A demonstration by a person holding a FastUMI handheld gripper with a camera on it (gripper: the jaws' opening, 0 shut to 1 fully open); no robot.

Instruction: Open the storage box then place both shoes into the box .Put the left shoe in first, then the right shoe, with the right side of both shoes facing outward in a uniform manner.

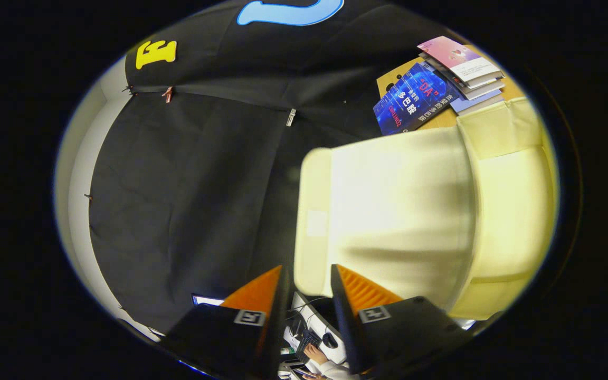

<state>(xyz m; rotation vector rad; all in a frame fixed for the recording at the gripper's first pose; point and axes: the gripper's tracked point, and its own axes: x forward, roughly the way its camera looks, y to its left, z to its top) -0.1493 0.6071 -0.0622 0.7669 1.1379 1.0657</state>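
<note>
The cream storage box (pixel 515 211) lies just beyond the fingers, seen with the view turned on its side. Its lid (pixel 399 211) is swung up off the box and faces me as a broad pale panel. The lid's front lip (pixel 312 221) runs down into the gap between my two fingers. My gripper (pixel 308 272) is shut on that lip, with one finger on each face of it. The inside of the box is hidden behind the lid.
A stack of books (pixel 441 79) lies on a wooden table top (pixel 444 119) beyond the box. Past the fingers, farther off, a person's hand (pixel 315 352) rests by a keyboard (pixel 306 340) on a desk. A pale wall (pixel 79 174) edges the black cloth.
</note>
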